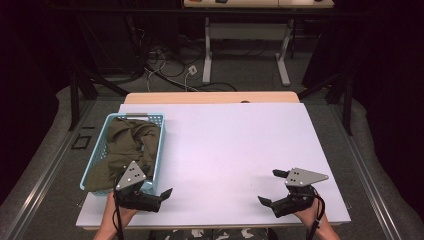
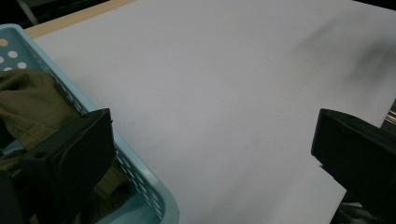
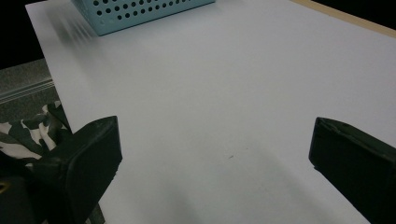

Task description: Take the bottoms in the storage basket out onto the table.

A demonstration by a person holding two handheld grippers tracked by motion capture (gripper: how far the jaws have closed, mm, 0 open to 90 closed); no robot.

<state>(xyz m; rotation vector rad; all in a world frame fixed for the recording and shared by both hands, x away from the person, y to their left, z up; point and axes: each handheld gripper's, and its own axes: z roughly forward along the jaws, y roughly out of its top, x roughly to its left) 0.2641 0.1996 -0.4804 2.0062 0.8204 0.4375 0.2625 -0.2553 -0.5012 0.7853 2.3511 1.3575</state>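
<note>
A light blue perforated basket (image 1: 159, 145) stands at the left of the white board (image 1: 235, 145), with a crumpled olive green cloth (image 1: 125, 145) in it. My left gripper (image 1: 159, 187) is open at the basket's near right corner, with nothing held. In the left gripper view its left jaw hangs over the basket rim (image 2: 140, 182) and the cloth (image 2: 32, 102), its right jaw over bare board; the left gripper (image 2: 212, 130) is empty. My right gripper (image 1: 270, 187) is open above the board's near right part. In the right gripper view the right gripper (image 3: 215, 140) spans bare board, with the basket (image 3: 140, 14) far off.
The board lies on a wooden table whose far edge (image 1: 210, 97) shows behind it. Beyond stand desk legs (image 1: 207, 55) and cables (image 1: 165, 65) on the floor. Camouflage trousers (image 3: 32, 130) show past the board's near edge.
</note>
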